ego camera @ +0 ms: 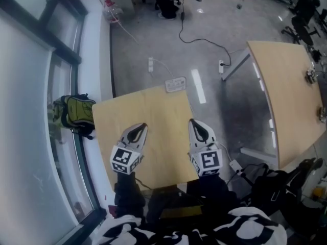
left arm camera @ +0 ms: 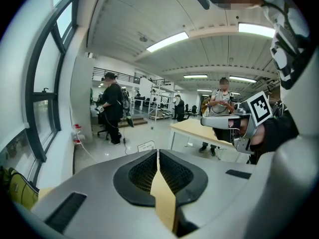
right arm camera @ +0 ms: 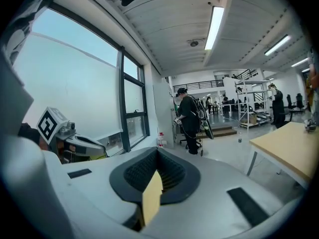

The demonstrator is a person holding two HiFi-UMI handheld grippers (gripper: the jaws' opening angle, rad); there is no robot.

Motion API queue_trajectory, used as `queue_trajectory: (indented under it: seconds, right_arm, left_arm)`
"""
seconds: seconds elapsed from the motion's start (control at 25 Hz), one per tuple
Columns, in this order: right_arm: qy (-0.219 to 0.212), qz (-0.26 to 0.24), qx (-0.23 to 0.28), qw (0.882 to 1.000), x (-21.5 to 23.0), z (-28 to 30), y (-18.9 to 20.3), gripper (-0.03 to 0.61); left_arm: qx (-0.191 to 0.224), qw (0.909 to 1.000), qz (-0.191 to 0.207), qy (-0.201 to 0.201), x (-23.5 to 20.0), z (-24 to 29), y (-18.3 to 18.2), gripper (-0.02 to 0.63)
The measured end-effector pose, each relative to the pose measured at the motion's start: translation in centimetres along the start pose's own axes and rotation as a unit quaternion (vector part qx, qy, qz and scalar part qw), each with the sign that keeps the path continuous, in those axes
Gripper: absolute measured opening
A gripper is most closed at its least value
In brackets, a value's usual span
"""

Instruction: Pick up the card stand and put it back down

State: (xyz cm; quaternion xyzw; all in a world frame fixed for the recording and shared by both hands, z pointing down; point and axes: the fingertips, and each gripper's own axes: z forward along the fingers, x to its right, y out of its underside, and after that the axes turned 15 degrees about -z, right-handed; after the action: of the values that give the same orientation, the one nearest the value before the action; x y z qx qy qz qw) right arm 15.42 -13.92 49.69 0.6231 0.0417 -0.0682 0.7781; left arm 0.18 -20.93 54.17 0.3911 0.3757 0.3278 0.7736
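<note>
The left gripper [ego camera: 143,126] is clenched, its pads meeting with nothing between them. The right gripper [ego camera: 192,122] is clenched and empty too. Both hang over the near part of a small wooden table [ego camera: 153,103], the left at its 7 o'clock and the right at its 5 o'clock, with tips pointing to 12. The card stand shows in no view. A green backpack [ego camera: 76,114] sits at the table's 9 o'clock, a power strip [ego camera: 175,84] lies on the floor at 12, and a second table [ego camera: 291,86] stands at 2.
</note>
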Motion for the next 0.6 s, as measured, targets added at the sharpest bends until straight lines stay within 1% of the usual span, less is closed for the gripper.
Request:
queue_trajectory:
  seconds: [0.12,0.28,0.36,0.44,0.52,0.6]
  right_arm:
    - [0.006,0.001,-0.018,1.000,0.7,0.7,1.4,0.012]
    - [0.016,0.001,-0.033,0.999,2.3,2.0,2.9,0.012]
    - [0.018,0.000,-0.039,0.999,2.8,2.4,3.6,0.012]
    - [0.019,-0.001,-0.045,0.999,3.2,3.0,4.2,0.012]
    - [0.020,-0.003,-0.051,0.999,3.7,3.5,4.8,0.012]
    - [0.020,-0.005,-0.055,0.998,4.1,4.0,5.3,0.012]
  left_arm:
    - [-0.021,0.9995,0.016,0.015,-2.2,-0.2,0.0,0.010]
    - [-0.065,0.9963,0.051,0.024,-6.2,0.0,0.4,0.017]
    - [-0.073,0.9952,0.056,0.033,-8.1,-0.1,0.5,0.031]
    - [-0.077,0.9944,0.059,0.042,-9.9,0.1,0.4,0.065]
    - [-0.086,0.9929,0.066,0.050,-11.5,0.8,0.3,0.118]
    - [-0.097,0.9906,0.071,0.067,-12.5,2.0,0.2,0.186]
